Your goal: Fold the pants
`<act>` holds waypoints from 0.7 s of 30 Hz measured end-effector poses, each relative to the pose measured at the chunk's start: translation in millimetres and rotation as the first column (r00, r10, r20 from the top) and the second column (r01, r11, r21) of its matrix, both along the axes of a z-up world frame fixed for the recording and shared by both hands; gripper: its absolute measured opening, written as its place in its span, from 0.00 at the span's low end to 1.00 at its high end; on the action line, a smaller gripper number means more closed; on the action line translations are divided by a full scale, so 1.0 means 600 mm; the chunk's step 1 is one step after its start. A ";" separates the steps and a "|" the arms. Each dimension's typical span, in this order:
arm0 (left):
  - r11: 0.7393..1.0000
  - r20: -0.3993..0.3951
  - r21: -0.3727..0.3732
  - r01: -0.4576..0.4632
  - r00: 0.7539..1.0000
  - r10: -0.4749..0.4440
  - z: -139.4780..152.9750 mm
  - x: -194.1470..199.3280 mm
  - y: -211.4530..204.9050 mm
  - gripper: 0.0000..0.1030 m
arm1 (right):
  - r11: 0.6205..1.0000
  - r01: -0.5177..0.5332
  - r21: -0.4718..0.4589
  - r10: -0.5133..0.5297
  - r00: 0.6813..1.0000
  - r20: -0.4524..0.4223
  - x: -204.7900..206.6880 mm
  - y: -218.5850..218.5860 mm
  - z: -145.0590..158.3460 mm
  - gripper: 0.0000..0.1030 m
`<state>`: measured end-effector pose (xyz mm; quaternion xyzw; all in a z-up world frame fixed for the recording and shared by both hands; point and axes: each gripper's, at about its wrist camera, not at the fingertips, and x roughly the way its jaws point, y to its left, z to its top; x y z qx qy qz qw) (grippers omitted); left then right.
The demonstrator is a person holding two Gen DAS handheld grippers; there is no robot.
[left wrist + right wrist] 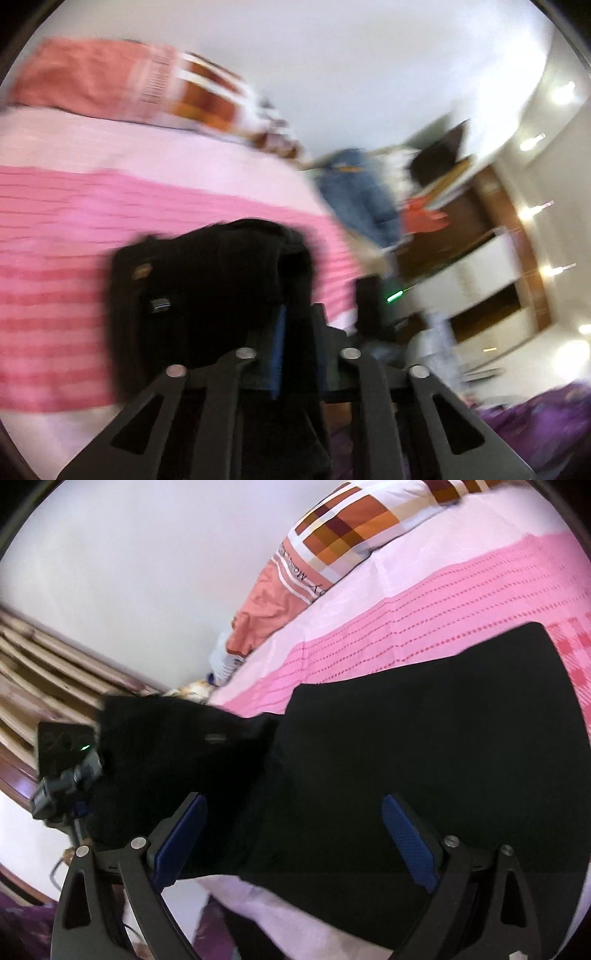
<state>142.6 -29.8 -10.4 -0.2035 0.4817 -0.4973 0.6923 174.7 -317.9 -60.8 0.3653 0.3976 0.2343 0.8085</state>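
Observation:
Black pants (424,746) lie on the pink striped bedspread (461,590), reaching over the bed's near edge. My left gripper (291,332) is shut on a bunched end of the pants (207,280) and holds it above the bed; the view is blurred. That lifted end (173,738) and the left gripper (66,775) show at the left of the right wrist view. My right gripper (295,830) is open just above the flat part of the pants, blue pads (406,838) wide apart, nothing between them.
A salmon pillow (273,602) and a checked orange pillow (343,531) lie at the head of the bed. Clothes, among them a blue denim piece (358,195), hang by a wooden wardrobe (491,266). Purple cloth (546,424) lies below the bed.

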 end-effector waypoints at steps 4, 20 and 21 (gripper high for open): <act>0.990 -0.003 -0.093 0.103 0.995 -0.103 -0.012 -0.009 -0.164 0.10 | 0.988 0.024 0.152 -0.017 0.999 -0.047 -0.012 -0.082 -0.032 0.92; 0.958 0.009 0.253 -0.133 0.991 0.135 -0.116 -0.015 -0.027 0.20 | 0.987 -0.149 0.065 0.152 0.987 -0.043 0.003 -0.031 -0.048 0.92; 0.957 -0.016 0.262 -0.120 0.992 0.129 -0.130 -0.019 -0.025 0.23 | 0.986 -0.158 0.046 0.160 0.986 -0.038 0.006 -0.019 -0.047 0.92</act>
